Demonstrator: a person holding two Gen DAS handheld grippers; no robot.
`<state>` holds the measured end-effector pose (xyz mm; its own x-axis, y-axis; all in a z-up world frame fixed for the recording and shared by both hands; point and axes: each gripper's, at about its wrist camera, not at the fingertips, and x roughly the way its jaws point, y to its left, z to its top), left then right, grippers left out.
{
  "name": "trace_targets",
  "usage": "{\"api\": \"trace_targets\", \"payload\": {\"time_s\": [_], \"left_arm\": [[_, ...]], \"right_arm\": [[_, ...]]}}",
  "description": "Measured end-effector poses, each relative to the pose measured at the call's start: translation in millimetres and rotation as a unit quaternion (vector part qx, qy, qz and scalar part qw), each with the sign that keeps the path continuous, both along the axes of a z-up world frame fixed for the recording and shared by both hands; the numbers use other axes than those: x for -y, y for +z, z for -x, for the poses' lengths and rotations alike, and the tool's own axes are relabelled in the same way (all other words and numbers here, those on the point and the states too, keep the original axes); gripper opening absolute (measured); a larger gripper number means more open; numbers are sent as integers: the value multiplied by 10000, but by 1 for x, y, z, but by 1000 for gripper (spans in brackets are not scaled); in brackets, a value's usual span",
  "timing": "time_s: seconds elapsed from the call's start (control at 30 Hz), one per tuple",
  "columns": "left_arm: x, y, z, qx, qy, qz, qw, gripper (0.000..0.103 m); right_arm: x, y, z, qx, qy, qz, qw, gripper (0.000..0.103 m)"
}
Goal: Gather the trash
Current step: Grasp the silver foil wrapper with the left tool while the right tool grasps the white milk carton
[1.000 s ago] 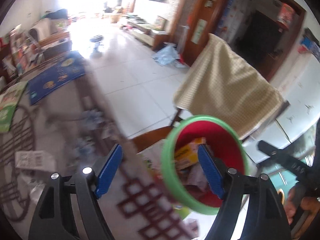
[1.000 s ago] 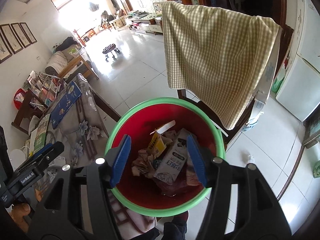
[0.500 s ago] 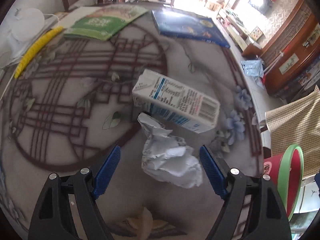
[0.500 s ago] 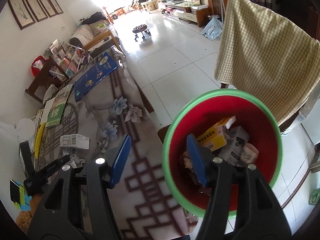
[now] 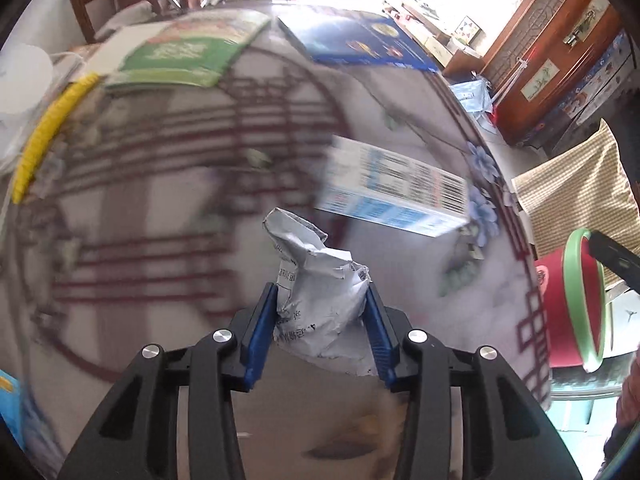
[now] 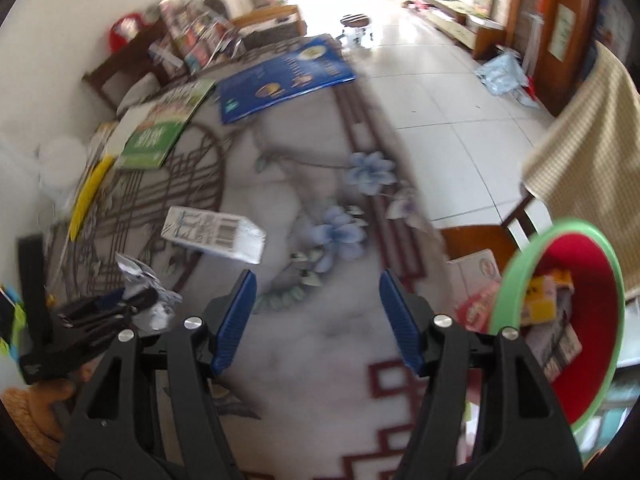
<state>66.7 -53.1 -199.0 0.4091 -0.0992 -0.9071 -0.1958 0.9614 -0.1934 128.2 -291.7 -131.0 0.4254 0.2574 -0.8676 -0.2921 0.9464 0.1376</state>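
Wrapper (image 5: 320,304): crumpled, grey-white, printed, clamped between the blue pads (image 5: 260,332) of the left gripper (image 5: 320,300), jaws closed against both its sides. Its upper end stands clear above the fingertips. Whether its lower edge touches the table (image 5: 160,208) cannot be told. In the right wrist view the same wrapper (image 6: 150,296) shows at the left, held in the left gripper (image 6: 104,304) over the tablecloth.

Carton (image 5: 394,194): white and blue with a barcode, lying on its side on the table just beyond the wrapper, apart from it. Blurred in the left view; clearer in the right view (image 6: 214,234).

Right gripper (image 6: 318,320): jaws wide apart, nothing between them, positioned above the table, the carton ahead and to its left.

Bin (image 6: 612,280): red with a green rim, at the table's right edge, tilted toward the camera, holding cartons and paper. In the left view it (image 5: 576,300) shows side-on at the right.

Far end of the table: green book (image 6: 164,132), blue book (image 6: 280,80), yellow strip (image 5: 44,140).
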Motion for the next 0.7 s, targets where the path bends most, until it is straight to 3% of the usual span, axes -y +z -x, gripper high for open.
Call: {"api": "trace_targets", "payload": {"time_s": [0.2,0.33,0.53,0.63,0.7], "left_arm": [[-58,19,16,183,143,-217,9995,41],[-85,30,23,331,179,-297,9989,41],[-109,34,22,446,223,-254,9984,42],[-117,31,21,454,212,-198,9985,42],[-120,29,21,449,202,-159,9987,42]], "right_arm": [[-97,-31,-21,-12,1237,1027,9870,65],[-144,-54,-36,-49,1845,1739,9673,69],[-176,-77,-44,-206,2392,2578,9359,71],[-178,-81,-45,-270,2311,2749,9329,61],[-178,-78,-43,-396,2246,2633,9373,52]]}}
